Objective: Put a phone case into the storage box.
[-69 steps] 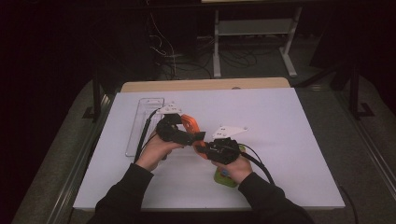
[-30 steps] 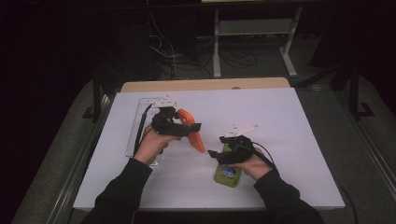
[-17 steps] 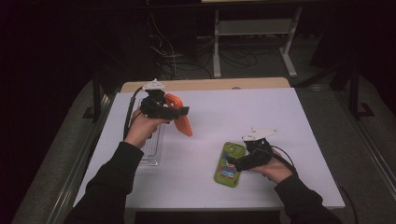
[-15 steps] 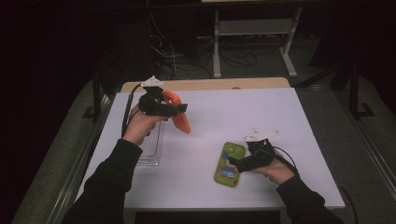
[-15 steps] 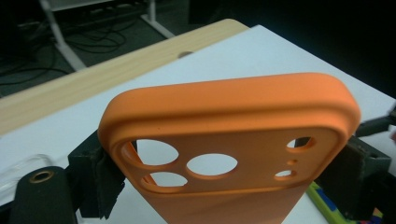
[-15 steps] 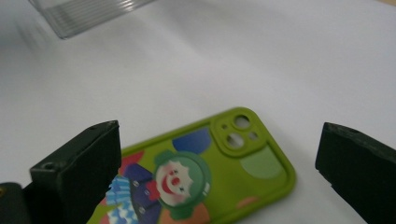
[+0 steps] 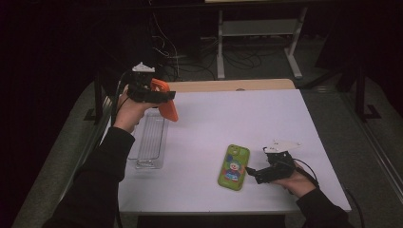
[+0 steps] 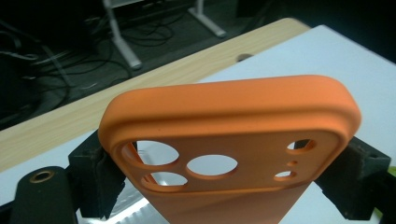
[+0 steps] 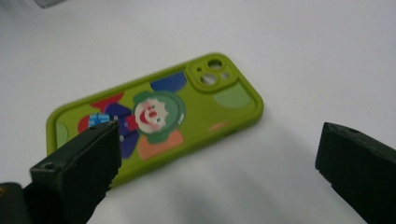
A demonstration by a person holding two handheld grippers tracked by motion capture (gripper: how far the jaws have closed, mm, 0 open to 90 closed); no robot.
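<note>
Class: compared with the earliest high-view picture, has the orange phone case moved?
Yes. The orange phone case, in the left gripper, went left and back, over the clear tray.

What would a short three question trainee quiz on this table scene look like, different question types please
1. True or false: the left gripper is clamped on the orange case.
2. Multiple choice. Where is the green case?
A. In the clear tray
B. Flat on the white table
C. Between shut jaws of the right gripper
3. Fill in the missing word: the right gripper's jaws are ____, with nothing gripped.

Key
1. True: both pads press on the orange case's sides, and it is held up off the table.
2. B: it lies picture side up, just beside the right gripper.
3. Open: they have just been opening, and the green case lies ahead of them.
</note>
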